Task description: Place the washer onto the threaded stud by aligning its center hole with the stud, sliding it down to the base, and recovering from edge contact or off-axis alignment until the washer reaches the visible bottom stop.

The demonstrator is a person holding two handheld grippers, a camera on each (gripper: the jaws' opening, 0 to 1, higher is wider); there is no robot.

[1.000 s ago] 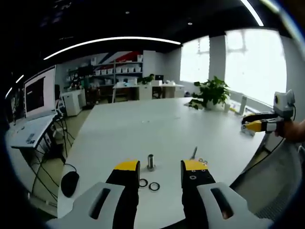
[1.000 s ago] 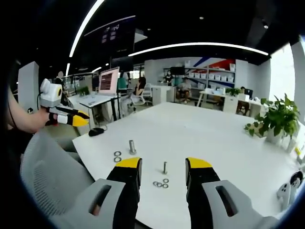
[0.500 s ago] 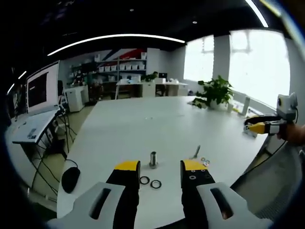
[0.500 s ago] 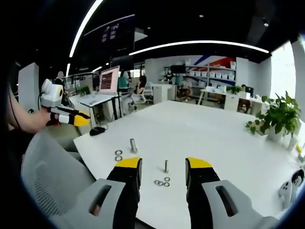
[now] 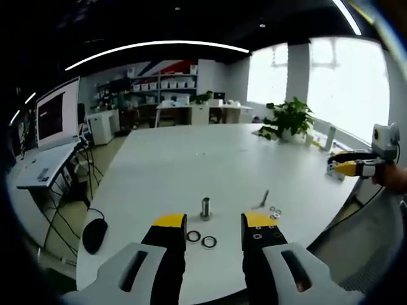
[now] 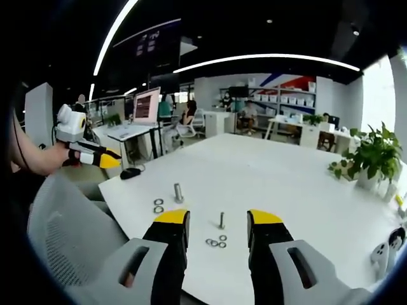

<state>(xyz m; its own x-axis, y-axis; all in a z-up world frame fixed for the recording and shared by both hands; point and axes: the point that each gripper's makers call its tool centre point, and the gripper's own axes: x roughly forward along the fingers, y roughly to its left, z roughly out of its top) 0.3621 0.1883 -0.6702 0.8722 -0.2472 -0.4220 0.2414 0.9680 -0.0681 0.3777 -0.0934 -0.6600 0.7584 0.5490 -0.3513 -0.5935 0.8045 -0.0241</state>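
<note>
White, smooth and matte, the table [image 5: 191, 165] carries no readable writing. Nearest in the left gripper view, the left gripper [image 5: 213, 223] stands spread and empty; just beyond lie two dark flat ring washers [image 5: 201, 239], then a thick metal stud [image 5: 205, 207] upright. In the right gripper view, the right gripper [image 6: 217, 219] is spread too, above three small washers [image 6: 216, 242] and a thin upright bolt [image 6: 221, 220]. A potted plant [image 5: 287, 121] stands far off.

Bare metal stud [image 5: 205, 208] and dark ring washers [image 5: 201, 239] on a smooth matt white table [image 5: 191, 165]; gripper jaws in yellow-tipped black plastic.
</note>
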